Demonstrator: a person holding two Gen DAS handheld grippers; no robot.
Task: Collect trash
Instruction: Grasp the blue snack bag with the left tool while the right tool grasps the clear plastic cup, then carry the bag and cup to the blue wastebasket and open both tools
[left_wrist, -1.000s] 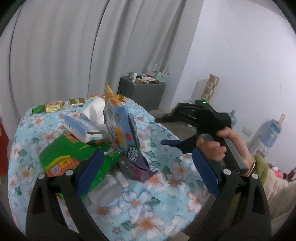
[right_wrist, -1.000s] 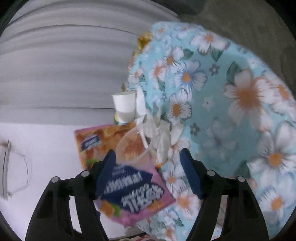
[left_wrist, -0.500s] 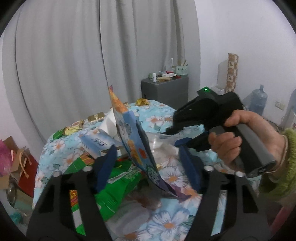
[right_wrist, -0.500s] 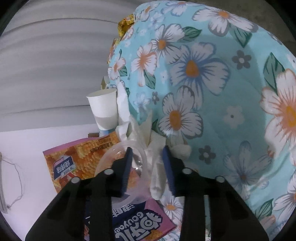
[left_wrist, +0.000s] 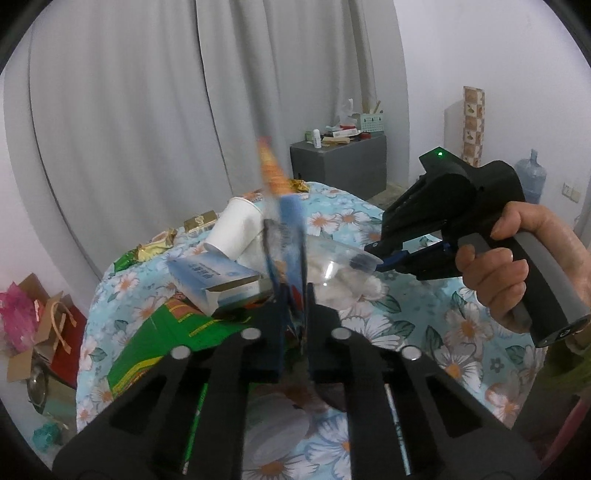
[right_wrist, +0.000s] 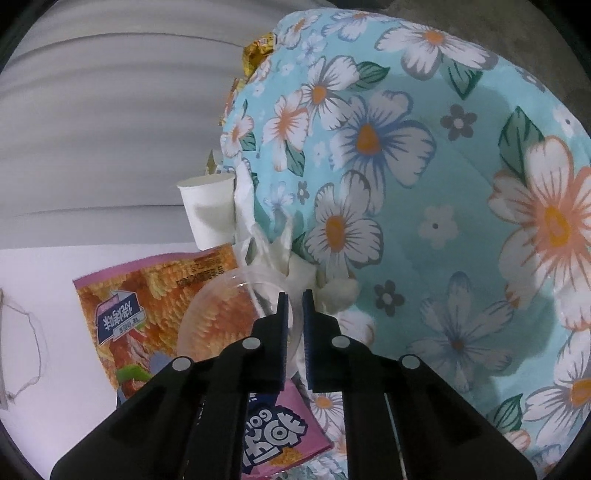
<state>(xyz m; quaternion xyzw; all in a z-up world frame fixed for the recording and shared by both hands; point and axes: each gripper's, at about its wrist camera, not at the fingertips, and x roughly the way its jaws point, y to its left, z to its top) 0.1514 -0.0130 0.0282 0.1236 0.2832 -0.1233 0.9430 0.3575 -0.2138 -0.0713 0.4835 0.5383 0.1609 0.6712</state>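
Floral tablecloth (right_wrist: 461, 206), glossy snack bag (left_wrist: 284, 229) pinched in left tool (left_wrist: 295, 295); clear plastic cup (right_wrist: 236, 306) rim in right tool (right_wrist: 293, 299)

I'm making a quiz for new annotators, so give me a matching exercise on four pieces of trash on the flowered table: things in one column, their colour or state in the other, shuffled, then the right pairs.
Things:
1. snack bag
2. clear plastic cup
3. white paper cup
4. small carton

States:
A. lying on its side on the table
B. rim pinched by the right tool
C. pale blue and white, end flap open
D. standing on edge, clamped in the left tool

Pairs: 1-D, 2-B, 3-A, 4-C
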